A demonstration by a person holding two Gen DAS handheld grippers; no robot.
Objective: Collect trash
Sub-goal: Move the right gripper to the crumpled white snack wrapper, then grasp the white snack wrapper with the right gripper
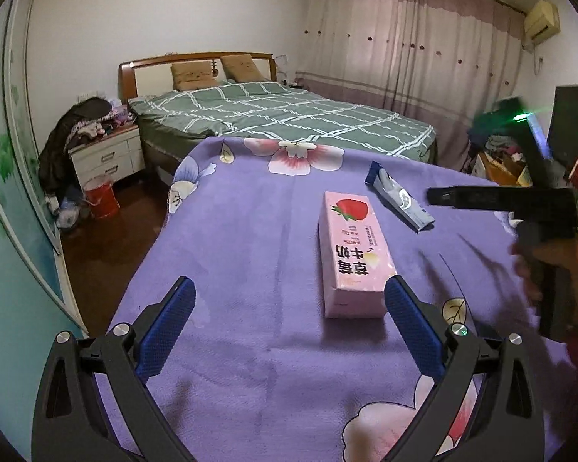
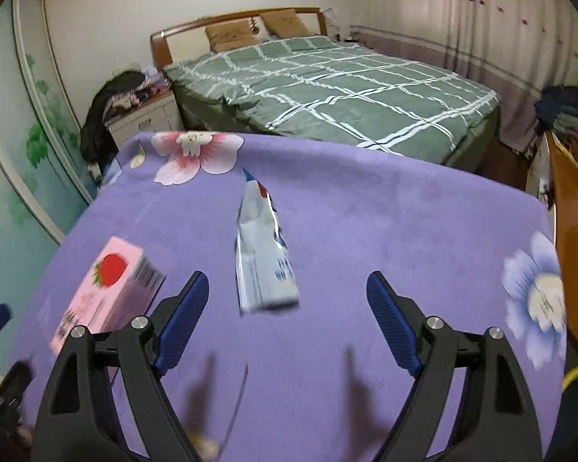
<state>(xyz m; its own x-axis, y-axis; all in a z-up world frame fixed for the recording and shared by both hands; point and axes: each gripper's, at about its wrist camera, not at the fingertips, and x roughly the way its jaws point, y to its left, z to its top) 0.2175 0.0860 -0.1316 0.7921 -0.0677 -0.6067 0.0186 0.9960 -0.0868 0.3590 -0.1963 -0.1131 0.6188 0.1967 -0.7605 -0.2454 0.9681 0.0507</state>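
A pink strawberry milk carton (image 1: 351, 254) lies flat on the purple floral cloth (image 1: 231, 254). My left gripper (image 1: 289, 280) hovers open just before it, with the right fingertip beside the carton's near corner and nothing between the pads. A blue and silver wrapper (image 1: 399, 198) lies past the carton. In the right wrist view the same wrapper (image 2: 264, 261) lies lengthwise just ahead of my open right gripper (image 2: 287, 275), untouched. The carton (image 2: 110, 288) sits to its left. A person's hand (image 1: 547, 269) is blurred at the right.
The cloth-covered table ends toward a bed with a green checked cover (image 1: 289, 119). A white nightstand (image 1: 108, 156) piled with clothes and a red bucket (image 1: 100, 197) stand on the floor to the left. Wooden furniture (image 2: 570, 238) borders the table's right side.
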